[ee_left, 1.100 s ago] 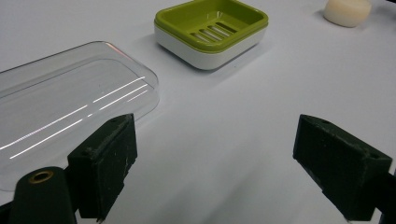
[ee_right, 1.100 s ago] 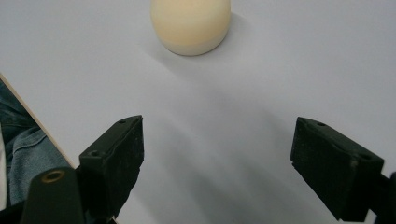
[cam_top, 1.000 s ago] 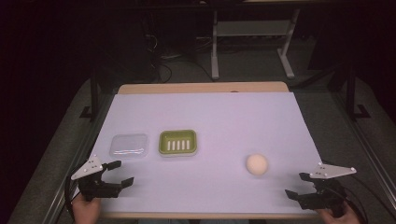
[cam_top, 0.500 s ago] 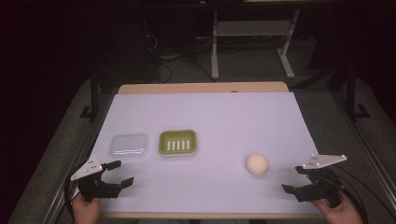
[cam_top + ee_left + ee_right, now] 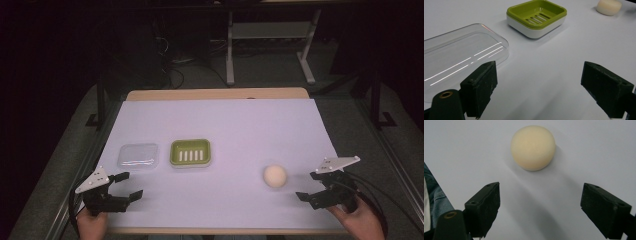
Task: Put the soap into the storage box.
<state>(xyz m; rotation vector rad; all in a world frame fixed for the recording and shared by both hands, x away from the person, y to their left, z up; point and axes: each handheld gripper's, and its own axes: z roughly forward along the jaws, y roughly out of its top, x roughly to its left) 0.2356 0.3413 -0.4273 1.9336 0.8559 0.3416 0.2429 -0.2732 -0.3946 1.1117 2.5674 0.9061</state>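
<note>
High view puts the right hand-held gripper (image 5: 311,185) at about four o'clock on the white worktop (image 5: 240,125), low over the near right corner, held by a hand (image 5: 357,220) that comes in from the bottom edge. Its jaws stand wide apart and have just been opening; nothing is between them. They point toward nine o'clock, at the cream round soap (image 5: 275,176), which lies on the worktop near the jaw tips and clear of them.

Right gripper view shows the same soap (image 5: 533,147) at twelve o'clock, ahead of the two black jaws and centred on the gap between them, resting flat on the white surface with its shadow falling toward the right jaw.

At about eight o'clock in the high view, the left hand-held gripper (image 5: 126,186) sits over the near left corner, its jaws also spread wide and empty, pointing toward three o'clock. Just beyond it, toward eleven o'clock from the gripper, lies a clear plastic lid (image 5: 138,155), flat on the worktop. Right beside the lid, on its three o'clock side and apart from it, stands a green soap dish (image 5: 190,152) with a slotted floor and a white base.

Left gripper view has the clear lid (image 5: 461,62) at ten o'clock, running behind the left jaw, and the green dish (image 5: 536,17) at twelve o'clock.
</note>
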